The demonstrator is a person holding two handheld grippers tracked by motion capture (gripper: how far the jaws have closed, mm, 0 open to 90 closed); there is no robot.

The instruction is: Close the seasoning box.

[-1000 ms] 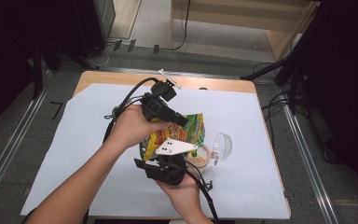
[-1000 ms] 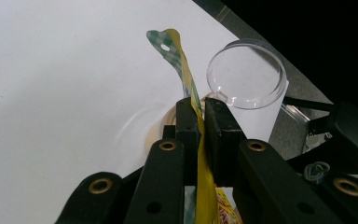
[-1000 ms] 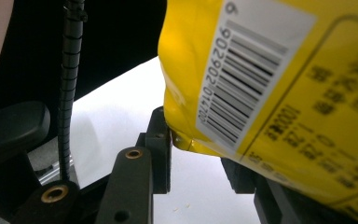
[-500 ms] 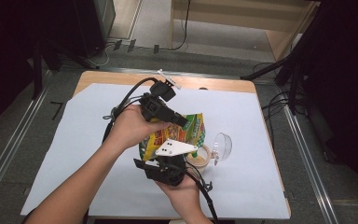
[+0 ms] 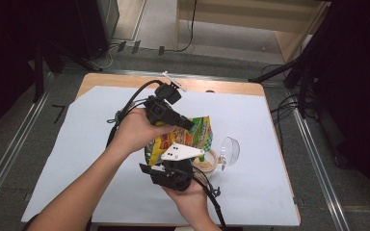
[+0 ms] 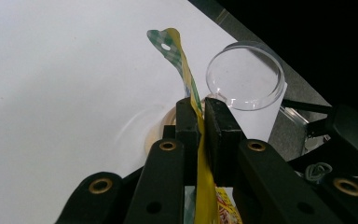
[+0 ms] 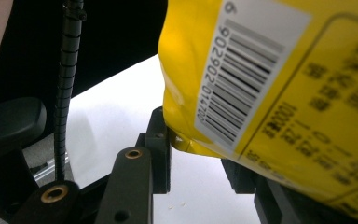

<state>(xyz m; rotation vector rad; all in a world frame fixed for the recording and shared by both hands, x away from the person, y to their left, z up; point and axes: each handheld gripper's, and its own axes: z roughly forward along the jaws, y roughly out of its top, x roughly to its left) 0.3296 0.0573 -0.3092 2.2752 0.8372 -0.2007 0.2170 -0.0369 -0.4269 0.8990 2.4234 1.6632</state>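
A yellow and green snack bag (image 5: 195,132) hangs tilted between both grippers above a tan bowl (image 5: 212,163). My left gripper (image 5: 187,124) is shut on the bag's thin top edge; in the left gripper view its jaws (image 6: 198,109) pinch the flat seam (image 6: 179,56), with the bowl's rim (image 6: 161,128) below. My right gripper (image 5: 171,161), under a grey plate, holds the bag's lower end. In the right gripper view the barcode side of the bag (image 7: 270,84) sits between the jaws (image 7: 200,154), one fingertip (image 7: 161,149) against its corner and the other partly hidden.
A clear round lid (image 5: 230,150) stands on edge just right of the bowl, also large in the left gripper view (image 6: 244,77). White paper (image 5: 77,144) covers the wooden table (image 5: 221,87). Black cables trail from both grippers. Dark stands and rails flank the table.
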